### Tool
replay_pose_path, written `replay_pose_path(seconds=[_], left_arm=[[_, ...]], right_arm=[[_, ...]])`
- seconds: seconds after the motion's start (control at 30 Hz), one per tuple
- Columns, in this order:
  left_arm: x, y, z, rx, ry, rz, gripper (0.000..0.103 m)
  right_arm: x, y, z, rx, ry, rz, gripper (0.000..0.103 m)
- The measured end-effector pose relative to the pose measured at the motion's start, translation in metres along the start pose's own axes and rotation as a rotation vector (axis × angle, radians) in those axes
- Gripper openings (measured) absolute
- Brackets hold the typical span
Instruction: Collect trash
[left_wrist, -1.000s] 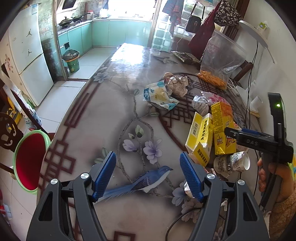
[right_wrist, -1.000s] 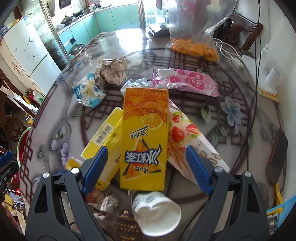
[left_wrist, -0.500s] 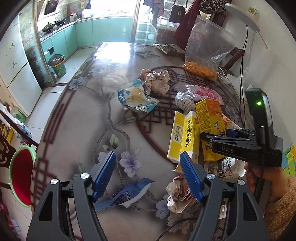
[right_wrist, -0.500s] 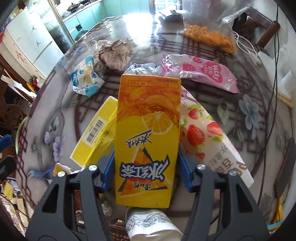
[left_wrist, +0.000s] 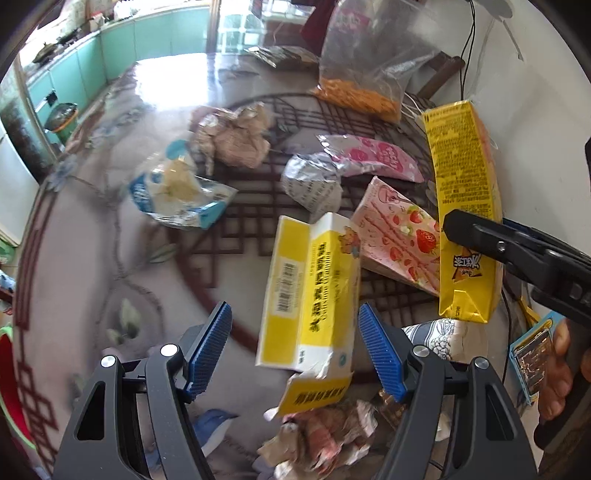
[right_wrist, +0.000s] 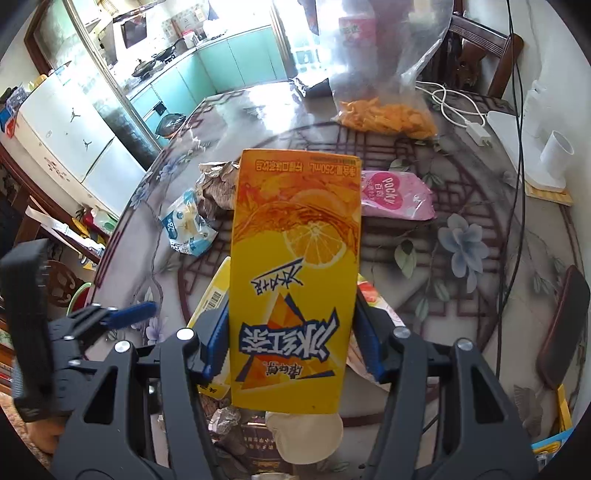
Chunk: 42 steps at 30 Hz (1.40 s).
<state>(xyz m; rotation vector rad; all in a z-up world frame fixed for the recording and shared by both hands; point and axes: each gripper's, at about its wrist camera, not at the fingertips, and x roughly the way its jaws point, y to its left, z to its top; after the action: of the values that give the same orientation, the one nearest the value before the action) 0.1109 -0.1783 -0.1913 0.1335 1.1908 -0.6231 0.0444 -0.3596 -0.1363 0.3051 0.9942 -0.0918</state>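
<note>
I am pinching the orange drink carton (right_wrist: 295, 280) in my right jaws to bin it, while my left jaws, spread, are framing the yellow box (left_wrist: 310, 295).

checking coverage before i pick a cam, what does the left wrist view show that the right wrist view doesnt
Only the left wrist view shows the open left gripper poised around the yellow-and-white box, crumpled paper below it, and the carton's printed back.

Only the right wrist view shows the fridge, the white charger cable and the carton's orange-slice front.

Both show the right gripper shut on the yellow drink carton, the pink Pocky wrapper and the bag of orange snacks.
</note>
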Motion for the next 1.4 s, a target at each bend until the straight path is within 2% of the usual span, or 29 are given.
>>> replay_pose_path(seconds=[0.27, 0.37, 0.47, 0.5, 0.53, 0.7, 0.8, 0.87, 0.9, 0.93, 1.07, 1.2, 1.3, 1.33, 1.4], left_arm=[[0.037, -0.015, 0.008, 0.036, 0.077, -0.026, 0.066], [0.038, -0.015, 0.008, 0.015, 0.073, -0.054, 0.059], [0.026, -0.014, 0.007, 0.020, 0.030, -0.042, 0.045], [0.021, -0.013, 0.006, 0.020, 0.014, -0.033, 0.025], [0.015, -0.011, 0.005, 0.020, -0.002, -0.029, 0.000], [-0.015, 0.000, -0.002, 0.007, -0.060, 0.004, 0.000], [-0.024, 0.003, -0.006, 0.012, -0.060, 0.014, 0.000], [-0.021, 0.003, -0.004, 0.003, -0.038, 0.004, 0.023], [-0.018, 0.002, -0.004, -0.003, -0.030, -0.011, 0.056], [-0.016, 0.000, -0.004, -0.003, -0.033, -0.022, 0.067], [0.012, -0.016, -0.001, 0.043, 0.029, -0.024, 0.068], [0.046, -0.017, 0.004, 0.016, 0.094, -0.001, 0.068], [0.059, -0.017, 0.005, -0.003, 0.107, 0.001, 0.064], [0.057, -0.019, 0.005, 0.010, 0.088, 0.001, 0.056], [0.053, -0.019, 0.004, 0.018, 0.079, -0.006, 0.053]], right_arm=[[0.003, -0.004, -0.006, 0.029, 0.008, 0.021, 0.057], [0.002, -0.005, -0.007, 0.033, 0.007, 0.025, 0.057], [-0.003, -0.003, -0.007, 0.028, -0.004, 0.027, 0.057], [-0.004, -0.002, -0.007, 0.026, -0.008, 0.028, 0.057], [-0.006, -0.001, -0.007, 0.024, -0.011, 0.029, 0.057], [-0.017, 0.008, -0.011, 0.007, -0.033, 0.035, 0.057], [-0.023, 0.010, -0.015, 0.010, -0.042, 0.037, 0.057], [-0.027, 0.008, -0.019, 0.021, -0.047, 0.031, 0.057], [-0.029, 0.006, -0.021, 0.027, -0.047, 0.026, 0.057], [-0.030, 0.004, -0.024, 0.033, -0.045, 0.021, 0.057], [-0.036, -0.003, -0.037, 0.052, -0.031, -0.002, 0.057], [-0.048, -0.006, -0.050, 0.061, -0.031, -0.020, 0.057], [-0.056, -0.006, -0.056, 0.060, -0.037, -0.031, 0.057], [-0.058, -0.006, -0.058, 0.060, -0.038, -0.033, 0.057], [-0.061, -0.005, -0.059, 0.060, -0.042, -0.032, 0.057]])
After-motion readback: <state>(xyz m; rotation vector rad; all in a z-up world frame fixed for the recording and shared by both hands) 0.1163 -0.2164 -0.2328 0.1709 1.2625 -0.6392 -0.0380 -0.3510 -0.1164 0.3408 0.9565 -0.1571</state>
